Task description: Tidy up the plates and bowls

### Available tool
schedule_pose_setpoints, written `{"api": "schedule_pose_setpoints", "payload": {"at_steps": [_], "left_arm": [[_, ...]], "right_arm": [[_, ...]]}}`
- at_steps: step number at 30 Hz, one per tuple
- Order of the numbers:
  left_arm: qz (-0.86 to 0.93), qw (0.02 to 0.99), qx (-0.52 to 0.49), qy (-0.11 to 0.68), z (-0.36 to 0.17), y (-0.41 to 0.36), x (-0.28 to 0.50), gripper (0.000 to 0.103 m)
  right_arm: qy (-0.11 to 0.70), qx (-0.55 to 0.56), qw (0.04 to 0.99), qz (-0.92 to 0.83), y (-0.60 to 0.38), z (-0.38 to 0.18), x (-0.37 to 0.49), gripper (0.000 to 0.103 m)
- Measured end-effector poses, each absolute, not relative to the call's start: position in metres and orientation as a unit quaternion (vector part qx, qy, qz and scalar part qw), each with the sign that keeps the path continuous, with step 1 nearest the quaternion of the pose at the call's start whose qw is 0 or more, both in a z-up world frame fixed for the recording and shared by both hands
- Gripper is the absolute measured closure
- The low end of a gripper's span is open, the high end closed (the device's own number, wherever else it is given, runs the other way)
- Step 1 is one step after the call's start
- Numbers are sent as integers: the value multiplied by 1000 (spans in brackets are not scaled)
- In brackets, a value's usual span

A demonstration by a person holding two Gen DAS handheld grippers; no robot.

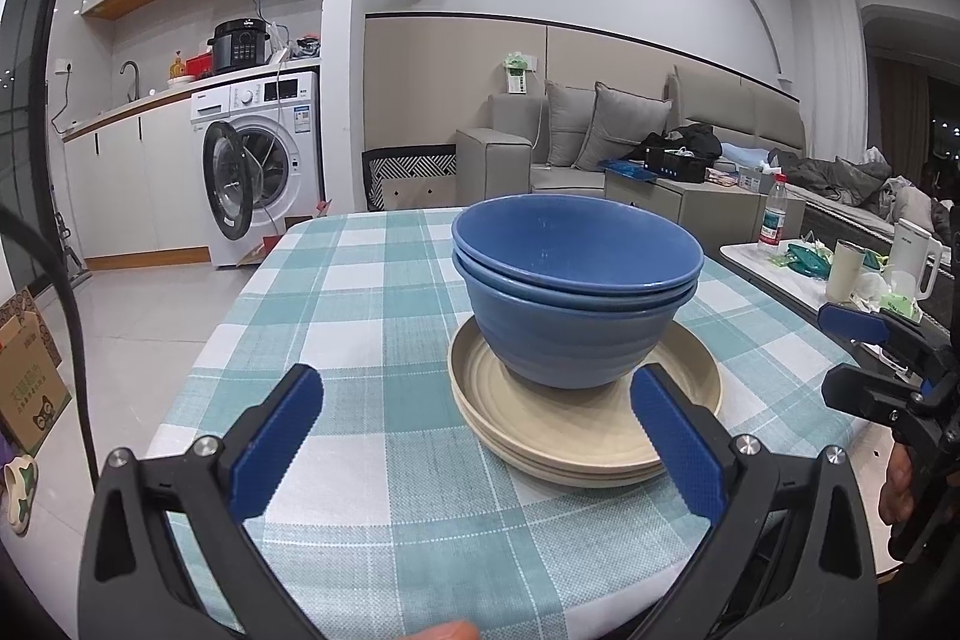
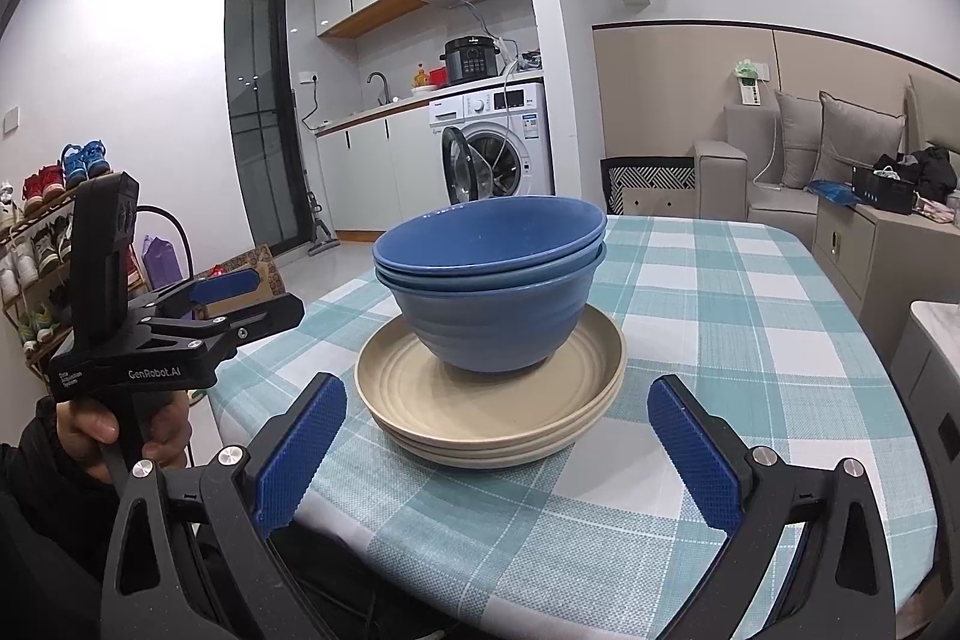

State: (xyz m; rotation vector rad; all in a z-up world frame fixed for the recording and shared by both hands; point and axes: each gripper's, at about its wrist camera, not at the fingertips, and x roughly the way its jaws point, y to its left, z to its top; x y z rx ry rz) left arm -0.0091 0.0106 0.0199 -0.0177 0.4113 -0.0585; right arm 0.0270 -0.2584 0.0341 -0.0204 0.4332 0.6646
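Two blue bowls (image 1: 576,280), nested one inside the other, upright on a stack of beige plates (image 1: 585,424) near the middle of the bench (image 1: 360,316), on its teal and white checked cloth (image 1: 372,490). Seen likewise from the right wrist: bowls (image 2: 489,292) seated in the top plate, plates (image 2: 492,400) piled flat, at least three rims showing at the near edge, bench (image 2: 750,328) beneath.

Left gripper (image 1: 480,436) low over the near edge of the bench, fingers (image 1: 279,442) spread wide and holding nothing; right-hand pad overlapping the plate rim in this view, contact impossible to judge. Also visible from the right wrist at the left side (image 2: 240,298), gripped by a hand (image 2: 120,436), clear of the crockery.

Right gripper (image 2: 498,454) just short of the plate stack, fingers (image 2: 696,460) parted wide to either side of it, touching nothing, empty. Visible too at the right edge of the left wrist view (image 1: 864,358), beside the bench.

Beyond: washing machine (image 1: 258,160) with door ajar, grey sofa (image 1: 600,136)
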Motion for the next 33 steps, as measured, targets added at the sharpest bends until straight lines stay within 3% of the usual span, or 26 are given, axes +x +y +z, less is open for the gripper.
{"api": "schedule_pose_setpoints", "payload": {"at_steps": [33], "left_arm": [[-32, 978, -7, 208, 17, 10, -7, 0]], "right_arm": [[212, -11, 922, 324, -258, 34, 25, 1]]}}
